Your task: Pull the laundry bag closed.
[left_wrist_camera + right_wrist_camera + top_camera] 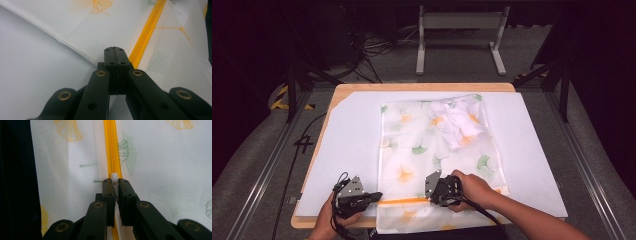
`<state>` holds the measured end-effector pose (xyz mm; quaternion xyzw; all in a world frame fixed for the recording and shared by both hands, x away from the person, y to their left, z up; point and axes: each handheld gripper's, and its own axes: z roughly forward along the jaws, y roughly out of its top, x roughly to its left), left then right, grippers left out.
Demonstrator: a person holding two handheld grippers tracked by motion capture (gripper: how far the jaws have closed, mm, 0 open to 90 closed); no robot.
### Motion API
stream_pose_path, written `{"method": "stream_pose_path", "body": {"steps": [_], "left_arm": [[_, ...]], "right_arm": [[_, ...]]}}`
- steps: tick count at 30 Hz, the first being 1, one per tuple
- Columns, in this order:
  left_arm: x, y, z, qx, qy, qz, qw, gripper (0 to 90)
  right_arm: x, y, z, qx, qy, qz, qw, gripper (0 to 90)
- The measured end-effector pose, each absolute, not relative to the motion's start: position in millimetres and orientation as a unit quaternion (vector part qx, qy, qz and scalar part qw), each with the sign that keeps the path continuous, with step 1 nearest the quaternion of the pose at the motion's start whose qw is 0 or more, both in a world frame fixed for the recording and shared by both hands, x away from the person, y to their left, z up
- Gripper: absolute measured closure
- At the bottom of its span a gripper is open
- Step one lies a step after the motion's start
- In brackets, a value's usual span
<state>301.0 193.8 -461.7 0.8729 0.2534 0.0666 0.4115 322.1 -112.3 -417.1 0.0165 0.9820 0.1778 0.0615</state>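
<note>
Tabletop mesh bag, lengthwise front-to-back

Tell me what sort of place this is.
Probably a lab or recording workspace, not a home: a wooden table under a white sheet, metal frame rails beside it, loose cables on grey floor behind.

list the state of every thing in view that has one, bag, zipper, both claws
mesh laundry bag: flat on the white sheet, folded garment inside
orange zipper: closed along the visible stretch
white zipper pull: pinched
left claw: shut at the bag's edge
right claw: shut on the white zipper pull
</note>
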Motion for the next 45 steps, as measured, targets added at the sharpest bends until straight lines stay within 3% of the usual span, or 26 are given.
{"method": "stream_pose_path", "body": {"steps": [45], "left_arm": [[300.9, 194.3, -462.3, 0.871, 0.257, 0.065, 0.414, 90.0]], "right_arm": [[323.8, -158.9, -413.8, 0.052, 0.983, 0.166, 0.059, 84.2]]}}
